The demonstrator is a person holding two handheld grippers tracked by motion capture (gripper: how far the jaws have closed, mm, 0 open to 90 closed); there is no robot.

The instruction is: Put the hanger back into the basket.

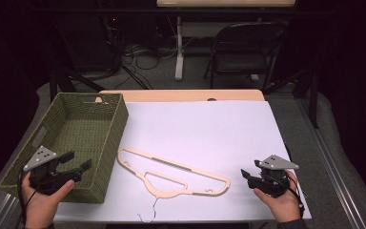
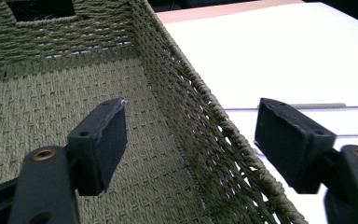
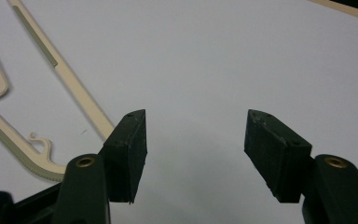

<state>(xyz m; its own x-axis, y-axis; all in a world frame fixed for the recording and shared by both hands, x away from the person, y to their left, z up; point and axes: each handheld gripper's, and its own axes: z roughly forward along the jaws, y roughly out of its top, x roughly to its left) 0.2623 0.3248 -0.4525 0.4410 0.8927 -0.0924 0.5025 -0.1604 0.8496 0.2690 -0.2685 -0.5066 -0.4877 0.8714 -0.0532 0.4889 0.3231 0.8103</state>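
Observation:
A cream plastic hanger (image 1: 171, 171) with a wire hook lies flat on the white sheet (image 1: 205, 129), near the front middle. My left gripper (image 1: 78, 161) is open and hovers over the near right corner of the green woven basket (image 1: 76, 138). In the left gripper view the gripper (image 2: 193, 140) straddles the basket's right wall (image 2: 205, 116), and part of the hanger (image 2: 307, 106) shows beyond it. My right gripper (image 1: 249, 169) is open over the sheet, just right of the hanger's end. In the right gripper view the gripper (image 3: 198, 149) holds nothing, and the hanger (image 3: 74, 88) lies to its left.
The basket has nothing visible inside and a handle slot in its far wall (image 2: 42, 7). The wooden table edge (image 1: 181, 95) shows behind the sheet. A black folding chair (image 1: 243, 47), a white table leg (image 1: 178, 47) and floor cables stand beyond the table.

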